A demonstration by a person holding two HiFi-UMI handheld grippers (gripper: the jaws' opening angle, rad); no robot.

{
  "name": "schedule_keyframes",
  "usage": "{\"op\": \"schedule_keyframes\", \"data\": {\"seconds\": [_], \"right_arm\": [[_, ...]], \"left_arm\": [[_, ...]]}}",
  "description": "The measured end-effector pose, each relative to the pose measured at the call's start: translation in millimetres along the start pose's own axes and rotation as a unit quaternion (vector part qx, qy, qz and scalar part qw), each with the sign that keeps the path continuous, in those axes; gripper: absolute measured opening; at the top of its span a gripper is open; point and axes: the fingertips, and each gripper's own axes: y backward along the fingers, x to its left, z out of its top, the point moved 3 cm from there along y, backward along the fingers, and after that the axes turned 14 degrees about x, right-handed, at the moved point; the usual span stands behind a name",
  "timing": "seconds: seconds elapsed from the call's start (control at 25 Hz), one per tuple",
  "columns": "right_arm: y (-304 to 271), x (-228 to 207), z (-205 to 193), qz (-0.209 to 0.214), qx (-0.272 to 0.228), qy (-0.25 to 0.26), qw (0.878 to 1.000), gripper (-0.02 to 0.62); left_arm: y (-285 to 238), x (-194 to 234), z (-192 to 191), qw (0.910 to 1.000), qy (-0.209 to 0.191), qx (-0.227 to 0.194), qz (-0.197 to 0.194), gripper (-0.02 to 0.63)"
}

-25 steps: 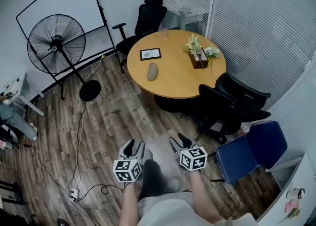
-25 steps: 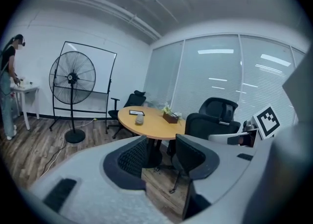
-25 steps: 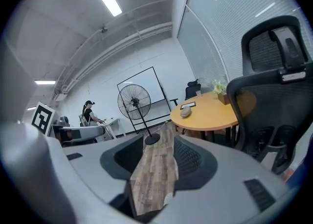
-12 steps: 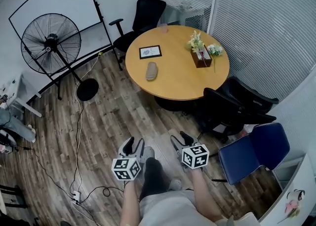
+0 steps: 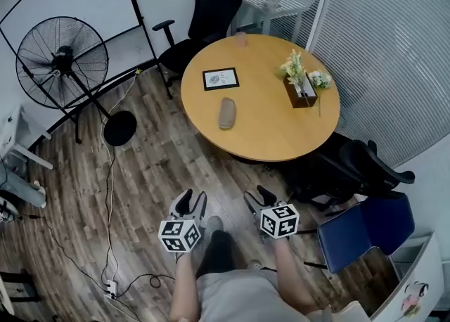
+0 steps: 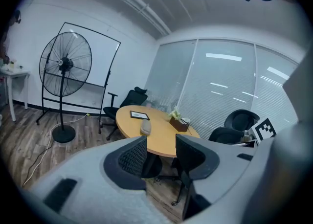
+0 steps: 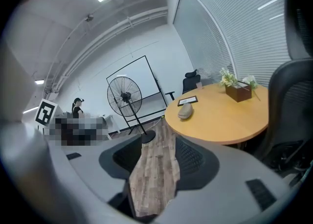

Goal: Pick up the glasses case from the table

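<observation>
The glasses case is a grey-brown oblong pouch lying on the left part of the round wooden table. It also shows far ahead in the left gripper view as the case and in the right gripper view as the case. My left gripper and right gripper are held low over the wooden floor, well short of the table. Both are open with nothing between their jaws.
On the table lie a framed card, a flower box and a pink cup. Black chairs and a blue chair stand at the right, another black chair behind. A standing fan and cables are at the left.
The table and the case have come nearer and lower in the head view as the person walked towards them. Both grippers stay held in front, open.
</observation>
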Motion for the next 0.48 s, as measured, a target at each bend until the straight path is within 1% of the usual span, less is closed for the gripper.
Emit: {"op": "schedule_keyframes", "data": {"seconds": [0.24,0.48], "right_arm": [[-61,13,63,-0.001,0.003,0.005,1.000,0.212],[-109,26,106,-0.007,0.003,0.009,1.000,0.212]], "left_arm": [[-28,56,61,0.9995,-0.002,-0.001,-0.031,0.179],[-49,104,100,0.9991,0.001,-0.006,-0.041,0.179]]}}
